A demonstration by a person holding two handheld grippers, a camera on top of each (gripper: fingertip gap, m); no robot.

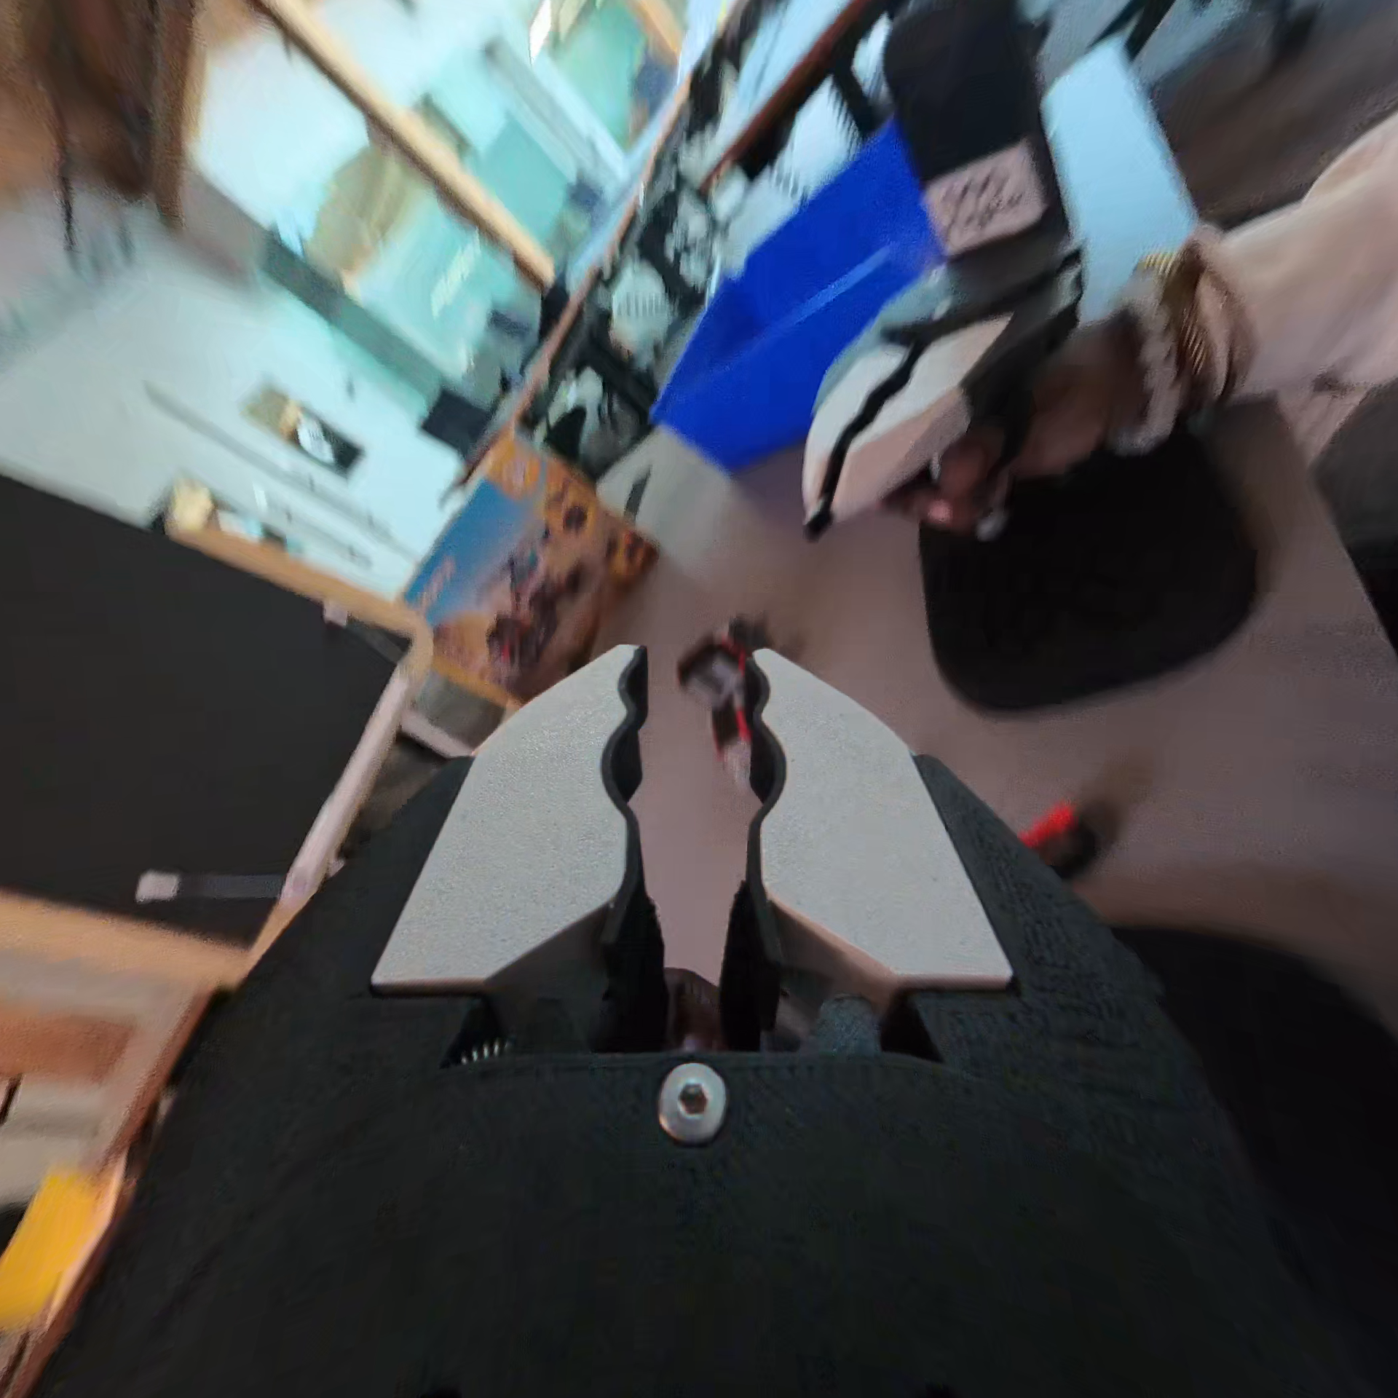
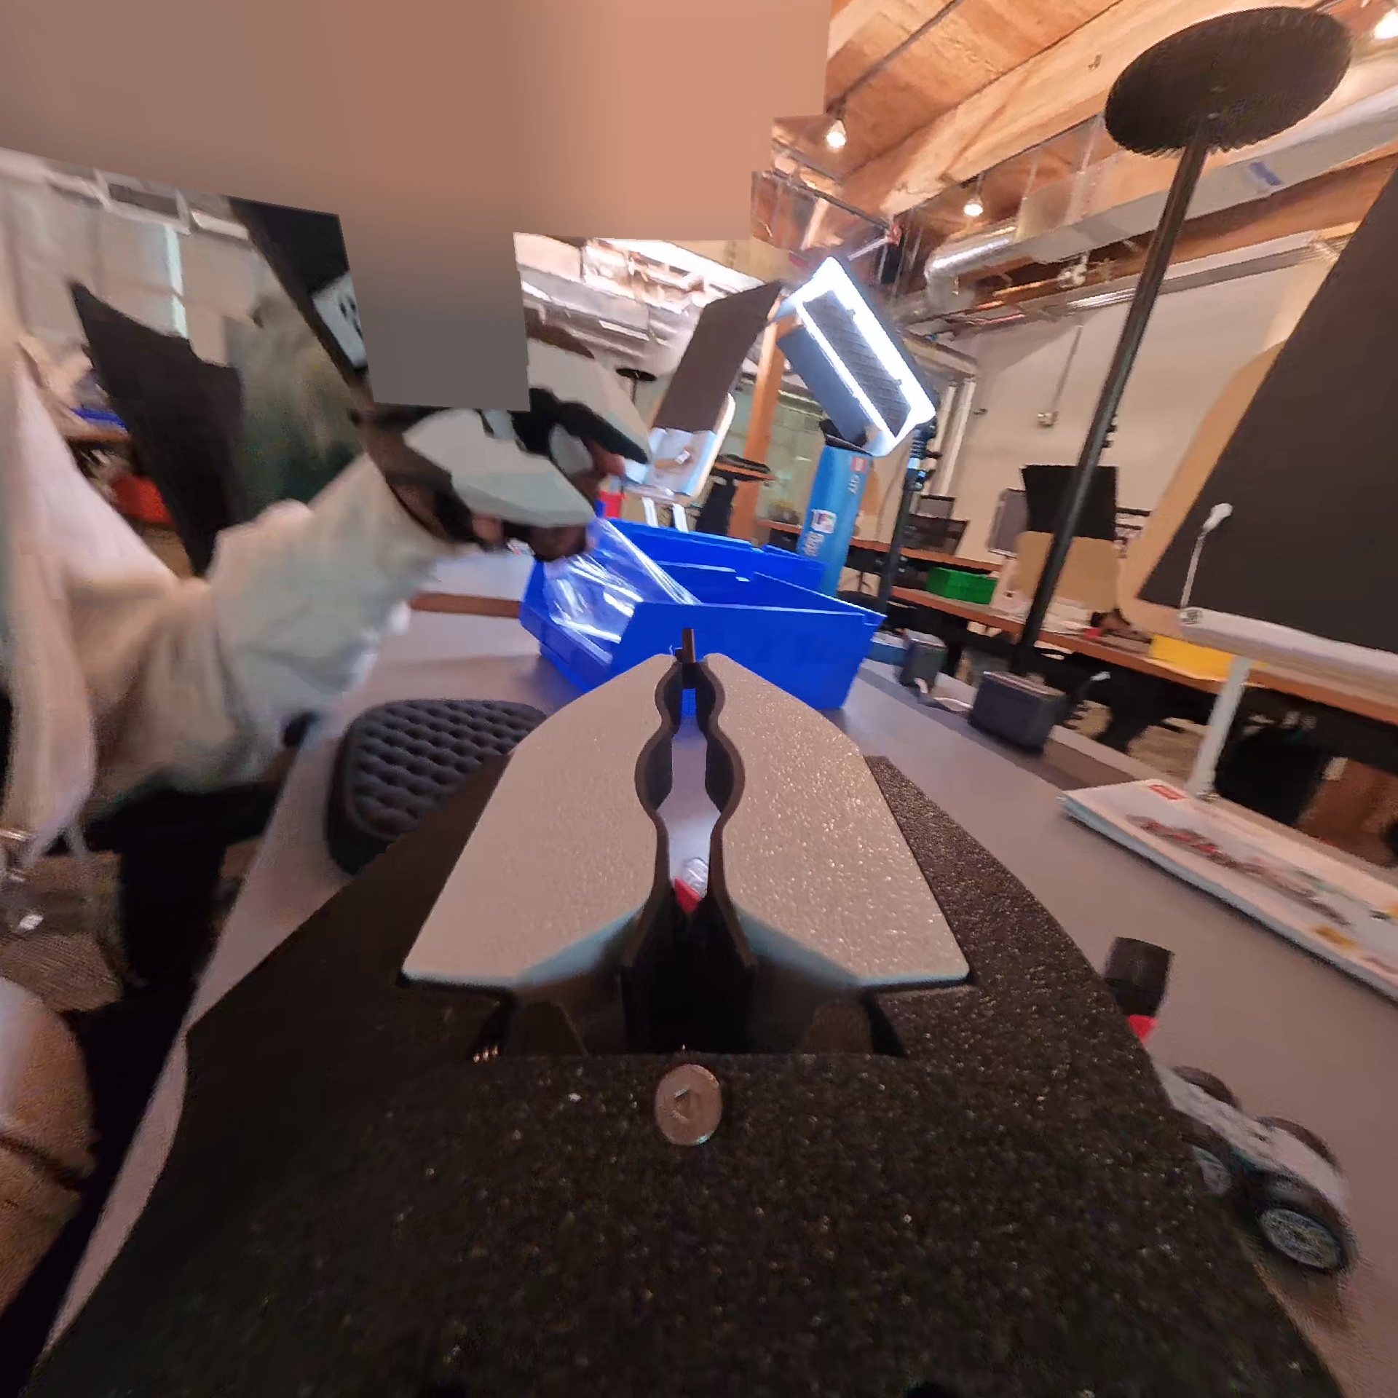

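Observation:
My right gripper [image 2: 686,666] is shut on a small dark pin [image 2: 686,641] that sticks up from its fingertips, in front of the blue bin [image 2: 756,643]. It also shows in the left wrist view [image 1: 821,511], held by a hand above the table. My left gripper [image 1: 700,658] is open, with only the table showing between its pads. A small black, red and white toy car [image 1: 722,692] lies on the table just beyond its right fingertip. In the right wrist view the left gripper [image 2: 579,511] hovers by the bin's near corner, next to a clear plastic bag [image 2: 598,590] in the bin.
A black mesh pad [image 2: 424,764] lies left of the bin. The toy car [image 2: 1271,1180] and a red-and-black piece [image 2: 1138,991] sit at the right. A printed booklet [image 2: 1248,862] lies farther right. A black stand pole [image 2: 1097,424] rises behind. A colourful box [image 1: 529,575] stands by the table edge. The tips of one gripper are about 10 cm away from the tips of the other.

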